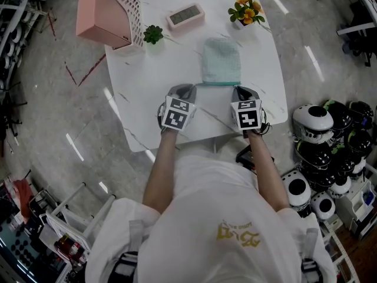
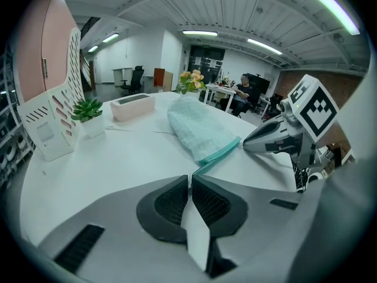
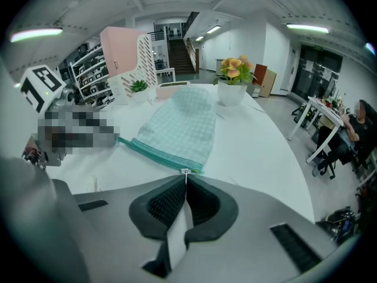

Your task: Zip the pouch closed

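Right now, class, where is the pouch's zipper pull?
In the right gripper view, the zipper pull sits at the pouch's near corner, pinched in the right tool.

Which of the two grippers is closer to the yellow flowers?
Right. The right gripper pinches the pouch at the near corner on the same side as the flowers; the left gripper pinches the opposite near corner, farther off to the side.

No words or numbers can be read. A yellow print (image 1: 238, 233) is seen on the white shirt (image 1: 200, 199), but it cannot be made out.
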A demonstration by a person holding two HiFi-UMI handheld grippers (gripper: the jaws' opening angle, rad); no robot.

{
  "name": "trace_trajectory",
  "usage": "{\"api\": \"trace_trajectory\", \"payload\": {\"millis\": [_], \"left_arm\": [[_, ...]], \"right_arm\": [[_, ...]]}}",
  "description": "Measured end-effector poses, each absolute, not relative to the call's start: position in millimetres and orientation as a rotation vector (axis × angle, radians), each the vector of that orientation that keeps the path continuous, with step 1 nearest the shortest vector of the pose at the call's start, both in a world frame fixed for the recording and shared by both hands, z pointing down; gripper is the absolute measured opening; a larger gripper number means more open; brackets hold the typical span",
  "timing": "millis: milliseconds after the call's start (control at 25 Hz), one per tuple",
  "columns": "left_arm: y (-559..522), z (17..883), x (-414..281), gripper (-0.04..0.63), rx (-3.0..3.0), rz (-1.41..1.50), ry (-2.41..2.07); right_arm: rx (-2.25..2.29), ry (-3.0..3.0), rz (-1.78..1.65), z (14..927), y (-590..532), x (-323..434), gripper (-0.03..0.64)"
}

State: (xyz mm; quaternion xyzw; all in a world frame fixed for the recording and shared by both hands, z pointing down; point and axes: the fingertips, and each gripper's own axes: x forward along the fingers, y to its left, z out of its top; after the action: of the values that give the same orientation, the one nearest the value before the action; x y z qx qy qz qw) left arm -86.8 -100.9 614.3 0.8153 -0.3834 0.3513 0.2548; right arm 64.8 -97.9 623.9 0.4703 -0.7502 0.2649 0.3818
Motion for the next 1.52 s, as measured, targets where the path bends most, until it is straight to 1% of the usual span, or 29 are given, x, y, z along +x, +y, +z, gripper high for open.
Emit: {"api": "trace_trajectory", "payload": {"millis": [80, 280, 520, 720, 840, 1040, 1200, 1520], "left_arm": [[-99.2, 616.4, -88.5, 0.056, 2.205, 0.963, -1.034], [-101.0, 598.8, -92.9, 0.131, 2.215, 0.873, -1.085], [-106.8, 555.7, -80.4, 0.132, 2.311, 0.744, -1.151], [-108.2, 519.6, -74.5, 0.081, 2.355, 0.607, -1.182], [-105.0, 503.1, -71.6, 0.067, 2.372, 0.561, -1.176], [-97.6, 480.3, -75.2, 0.018, 2.401, 0.508, -1.215], [-96.9, 463.1, -81.7, 0.018, 2.425, 0.471, -1.298], [-90.3, 456.0, -77.2, 0.018, 2.430, 0.450, -1.275]], "right_arm": [[1.210, -1.915, 0.704, 622.2, -97.6, 67.0, 0.025], [1.208, -1.936, 0.719, 610.0, -96.6, 68.6, 0.032], [1.287, -2.006, 0.750, 577.2, -94.3, 68.7, 0.012], [1.358, -2.122, 0.746, 539.1, -93.1, 63.0, 0.012], [1.405, -2.133, 0.726, 522.7, -89.3, 64.5, 0.012], [1.487, -2.178, 0.704, 498.6, -81.4, 64.2, 0.012], [1.548, -2.202, 0.668, 481.9, -77.6, 64.7, 0.012], [1.621, -2.192, 0.612, 470.6, -74.7, 70.0, 0.012]]}}
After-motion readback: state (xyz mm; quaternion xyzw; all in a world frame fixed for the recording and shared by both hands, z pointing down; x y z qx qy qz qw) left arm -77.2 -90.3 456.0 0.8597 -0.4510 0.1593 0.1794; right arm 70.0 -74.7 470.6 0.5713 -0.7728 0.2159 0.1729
